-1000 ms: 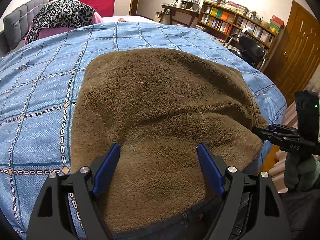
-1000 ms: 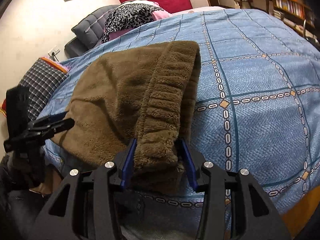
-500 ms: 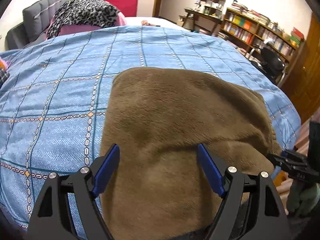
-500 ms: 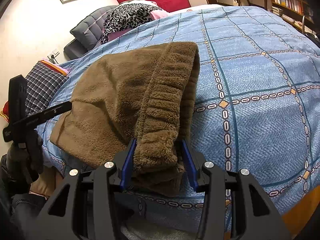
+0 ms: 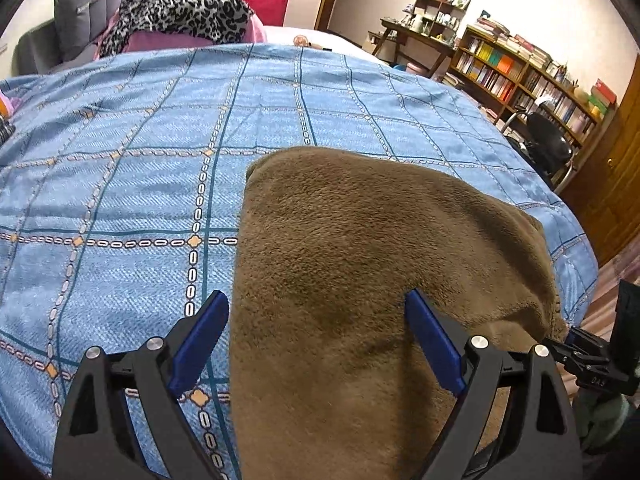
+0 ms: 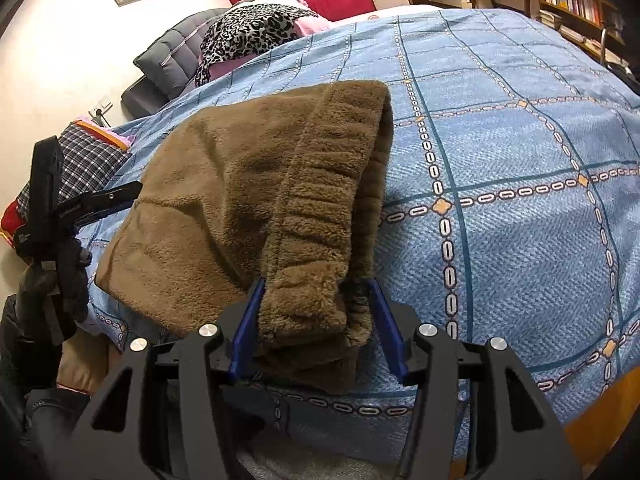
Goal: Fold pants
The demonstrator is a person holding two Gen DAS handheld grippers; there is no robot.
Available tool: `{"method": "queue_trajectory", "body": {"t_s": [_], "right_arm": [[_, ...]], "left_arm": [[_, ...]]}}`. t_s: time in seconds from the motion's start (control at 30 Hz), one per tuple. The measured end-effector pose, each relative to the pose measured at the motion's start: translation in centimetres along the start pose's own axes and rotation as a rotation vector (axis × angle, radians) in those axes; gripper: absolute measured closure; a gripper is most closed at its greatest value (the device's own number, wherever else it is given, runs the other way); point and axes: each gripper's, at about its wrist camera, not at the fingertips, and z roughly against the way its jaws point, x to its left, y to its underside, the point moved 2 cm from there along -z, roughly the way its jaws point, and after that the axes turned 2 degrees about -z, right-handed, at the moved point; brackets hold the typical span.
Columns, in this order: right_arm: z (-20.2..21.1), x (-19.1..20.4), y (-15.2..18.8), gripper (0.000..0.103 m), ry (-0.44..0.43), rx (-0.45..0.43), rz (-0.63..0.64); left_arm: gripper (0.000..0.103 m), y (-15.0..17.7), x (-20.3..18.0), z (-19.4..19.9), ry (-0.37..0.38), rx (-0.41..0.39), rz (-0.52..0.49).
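Brown fleece pants [image 5: 360,264] lie folded on the blue checked bedspread [image 5: 140,184], near its front edge. My left gripper [image 5: 316,340] is open, its blue fingers [image 5: 200,340] wide apart over the near end of the pants, holding nothing. In the right wrist view the ribbed waistband [image 6: 320,208] runs toward me. My right gripper [image 6: 316,320] is open, with the waistband end lying between its fingers [image 6: 248,320] and a gap on the right side. The left gripper also shows in the right wrist view [image 6: 96,200], off the pants' left corner.
Leopard-print cloth [image 5: 180,4] and a grey headboard [image 5: 84,20] sit at the far end of the bed. A plaid pillow [image 6: 80,160] lies at the left. Bookshelves [image 5: 520,76], a desk and a black chair [image 5: 548,148] stand at the right.
My left gripper has moved left and back, so the pants now sit right of centre in its view. My right gripper's fingers have opened slightly around the waistband.
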Motion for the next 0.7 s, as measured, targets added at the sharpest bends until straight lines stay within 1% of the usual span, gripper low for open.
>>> {"method": "queue_trajectory", "body": {"t_s": [0.03,0.1,0.17,0.27,0.33,0.4,0.43,0.57,0.7], "right_arm": [[0.0,-0.1,0.0,0.047,0.003,0.001,-0.002],[0.0,-0.2,-0.1,0.044,0.009,0.003,-0.004],[0.0,-0.3,-0.2,0.043,0.009,0.006,-0.003],[0.8,-0.4,-0.8,0.036,0.009,-0.013,-0.008],[1.5,-0.9,-1.3,0.035,-0.014,-0.029,-0.031],[1.9,-1.4,-1.9,0.026,-0.033,-0.043,-0.062],[2.0,-1.8,-2.2,0.025,-0.044,-0.050,-0.080],[1.4,-3.2,-3.6,0.023,-0.108,-0.050,-0.188],[-0.2,-3.8,-4.5,0.022,-0.160,-0.034,-0.265]], "left_arm": [[0.014,-0.1,0.2,-0.2,0.014,0.007,0.004],[0.010,-0.2,0.5,-0.6,0.025,0.017,0.004],[0.010,-0.4,0.8,-1.1,0.041,0.029,0.001],[0.009,-0.4,1.0,-1.6,0.064,0.040,0.000],[0.009,-0.4,1.2,-1.8,0.088,0.048,-0.005],[0.009,-0.4,1.4,-2.1,0.106,0.058,0.000],[0.008,-0.4,1.6,-2.3,0.119,0.064,0.006],[0.006,-0.3,2.4,-2.8,0.178,0.091,0.043],[0.006,-0.1,3.0,-3.1,0.233,0.112,0.082]]}}
